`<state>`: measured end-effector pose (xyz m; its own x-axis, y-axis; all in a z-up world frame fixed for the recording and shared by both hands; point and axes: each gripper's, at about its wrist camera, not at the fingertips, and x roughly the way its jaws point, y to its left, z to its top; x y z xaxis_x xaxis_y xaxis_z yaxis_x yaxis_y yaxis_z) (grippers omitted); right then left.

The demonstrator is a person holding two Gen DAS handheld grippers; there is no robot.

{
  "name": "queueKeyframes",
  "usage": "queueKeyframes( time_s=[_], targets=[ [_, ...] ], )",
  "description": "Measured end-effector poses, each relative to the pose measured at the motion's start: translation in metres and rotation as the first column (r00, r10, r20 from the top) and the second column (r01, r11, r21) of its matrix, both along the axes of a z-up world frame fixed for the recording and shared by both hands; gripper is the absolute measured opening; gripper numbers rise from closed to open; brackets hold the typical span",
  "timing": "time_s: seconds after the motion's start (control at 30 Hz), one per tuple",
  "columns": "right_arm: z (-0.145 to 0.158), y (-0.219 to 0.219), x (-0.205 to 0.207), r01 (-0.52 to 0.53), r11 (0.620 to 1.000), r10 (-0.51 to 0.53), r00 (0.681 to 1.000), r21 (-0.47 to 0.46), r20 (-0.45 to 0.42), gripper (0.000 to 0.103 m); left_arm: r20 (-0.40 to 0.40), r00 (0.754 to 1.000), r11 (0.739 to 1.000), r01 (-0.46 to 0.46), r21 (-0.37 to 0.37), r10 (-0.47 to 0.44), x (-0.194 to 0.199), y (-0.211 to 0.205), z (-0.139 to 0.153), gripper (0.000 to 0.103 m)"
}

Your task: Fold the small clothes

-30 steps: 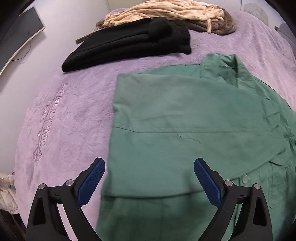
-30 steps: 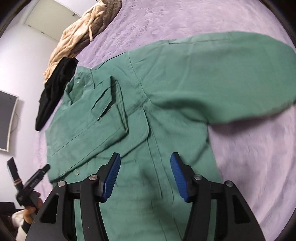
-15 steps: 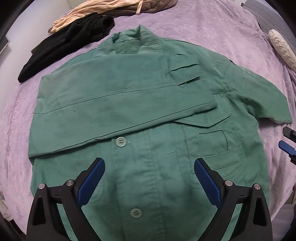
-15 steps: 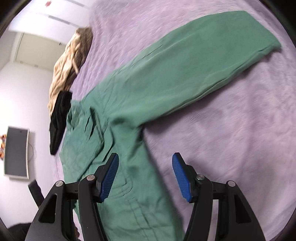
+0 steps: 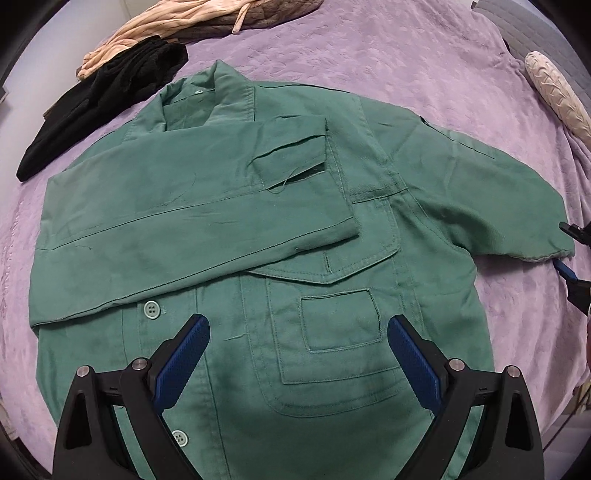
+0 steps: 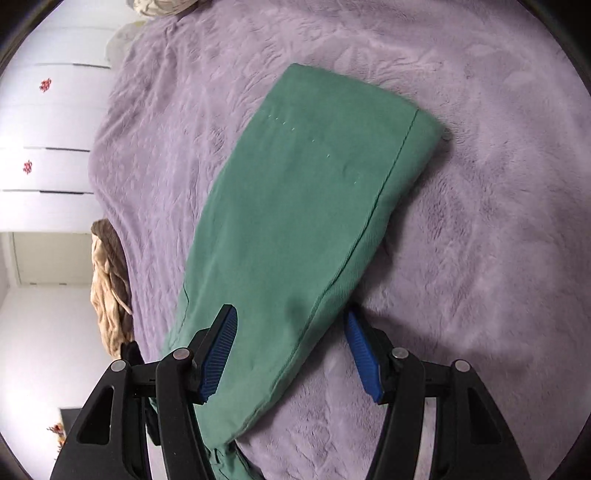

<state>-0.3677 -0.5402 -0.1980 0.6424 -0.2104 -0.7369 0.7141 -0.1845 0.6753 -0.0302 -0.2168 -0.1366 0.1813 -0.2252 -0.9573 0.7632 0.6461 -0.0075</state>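
Observation:
A green button-up jacket [image 5: 303,280] lies front-up on the purple bedspread [image 5: 424,59]. Its left sleeve [image 5: 192,218] is folded flat across the chest. Its right sleeve [image 6: 306,206] stretches out sideways over the bedspread, cuff at the far end. My left gripper [image 5: 297,354] is open and empty, hovering over the jacket's lower front by the chest pocket. My right gripper [image 6: 290,350] is open, its jaws straddling the outstretched sleeve near the shoulder end without closing on it. Its tips also show in the left wrist view [image 5: 567,254] at the sleeve cuff.
A folded black garment [image 5: 99,110] and a beige-and-brown garment pile [image 5: 207,22] lie at the far left of the bed. A cream pillow [image 5: 557,96] lies at the far right. White cabinet doors [image 6: 48,147] stand beyond the bed.
My left gripper has swung right from the jacket's left side to over its front. My right gripper has moved out from the jacket body along the outstretched right sleeve.

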Motion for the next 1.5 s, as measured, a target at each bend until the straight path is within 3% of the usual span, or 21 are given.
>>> queueKeyframes(
  time_s=[0.13,0.23,0.3,0.33,0.37,0.47,0.57,0.7,0.83,0.93,0.97,1.07,1.13,1.2,1.23,1.3,1.33,1.43,1.5],
  targets=[
    [-0.011,-0.014,-0.007,0.079,0.997,-0.080,0.989,0.010,0.122,0.064,-0.003,1.000,1.000,-0.007,0.009,0.007,0.000,-0.006,-0.007,0.098],
    [-0.013,-0.019,0.001,0.100,0.995,-0.103,0.982,0.028,0.158,0.063,-0.001,1.000,1.000,-0.009,0.015,0.009,0.002,-0.006,-0.009,0.098],
    [-0.017,-0.022,0.007,0.095,0.993,-0.108,0.970,0.065,0.217,0.043,0.002,1.000,1.000,-0.012,0.015,0.012,0.004,-0.005,-0.010,0.098],
    [-0.018,-0.021,0.007,0.092,0.993,-0.106,0.968,0.073,0.227,0.019,0.004,1.000,1.000,-0.014,0.016,0.014,0.005,-0.004,-0.010,0.098],
    [-0.017,-0.022,0.011,0.086,0.994,-0.100,0.967,0.069,0.235,0.008,0.006,1.000,1.000,-0.017,0.015,0.017,0.007,-0.002,-0.009,0.098],
    [-0.002,-0.019,0.021,0.051,0.999,-0.050,0.967,0.004,0.248,0.007,0.013,1.000,1.000,-0.028,0.009,0.028,0.013,0.006,-0.007,0.098],
    [0.027,-0.013,0.049,-0.045,0.995,0.066,0.960,-0.085,0.271,0.006,0.027,0.999,0.999,-0.042,0.000,0.042,0.023,0.017,-0.004,0.098],
    [0.076,0.006,0.107,-0.224,0.948,0.277,0.930,-0.224,0.240,0.006,0.039,0.996,0.997,-0.077,-0.010,0.078,0.041,0.040,-0.002,0.098],
    [0.122,0.048,0.185,-0.416,0.838,0.496,0.850,-0.354,0.175,0.006,0.052,0.990,0.992,-0.127,-0.023,0.128,0.065,0.069,0.002,0.098],
    [0.143,0.102,0.254,-0.574,0.701,0.661,0.746,-0.424,0.083,0.006,0.065,0.984,0.986,-0.165,-0.037,0.168,0.084,0.094,0.005,0.098],
    [0.144,0.128,0.284,-0.639,0.632,0.721,0.692,-0.438,0.031,0.006,0.073,0.981,0.983,-0.177,-0.042,0.179,0.090,0.103,0.006,0.098],
    [0.124,0.201,0.347,-0.783,0.466,0.827,0.551,-0.412,-0.112,0.006,0.098,0.972,0.976,-0.211,-0.046,0.215,0.110,0.127,0.003,0.098],
    [0.095,0.237,0.373,-0.839,0.412,0.862,0.485,-0.354,-0.145,0.006,0.097,0.965,0.970,-0.239,-0.041,0.242,0.123,0.145,-0.003,0.098],
    [0.055,0.260,0.393,-0.882,0.397,0.866,0.451,-0.253,-0.216,0.009,0.089,0.960,0.964,-0.263,-0.038,0.265,0.133,0.160,-0.008,0.098],
    [0.038,0.265,0.399,-0.890,0.406,0.859,0.449,-0.205,-0.246,0.011,0.085,0.958,0.962,-0.272,-0.034,0.274,0.137,0.167,-0.011,0.098],
    [0.010,0.257,0.401,-0.869,0.475,0.839,0.494,-0.135,-0.228,0.011,0.081,0.955,0.959,-0.282,-0.033,0.284,0.142,0.177,-0.014,0.098],
    [0.007,0.252,0.396,-0.844,0.520,0.826,0.536,-0.130,-0.177,0.019,0.080,0.955,0.958,-0.284,-0.036,0.286,0.143,0.182,-0.015,0.098],
    [0.016,0.238,0.372,-0.764,0.633,0.765,0.642,-0.128,-0.055,0.068,0.079,0.952,0.955,-0.293,-0.045,0.295,0.149,0.192,-0.016,0.098],
    [0.026,0.226,0.356,-0.687,0.713,0.688,0.724,-0.141,-0.053,0.071,0.069,0.948,0.950,-0.306,-0.054,0.310,0.153,0.198,-0.016,0.098]
  ],
)
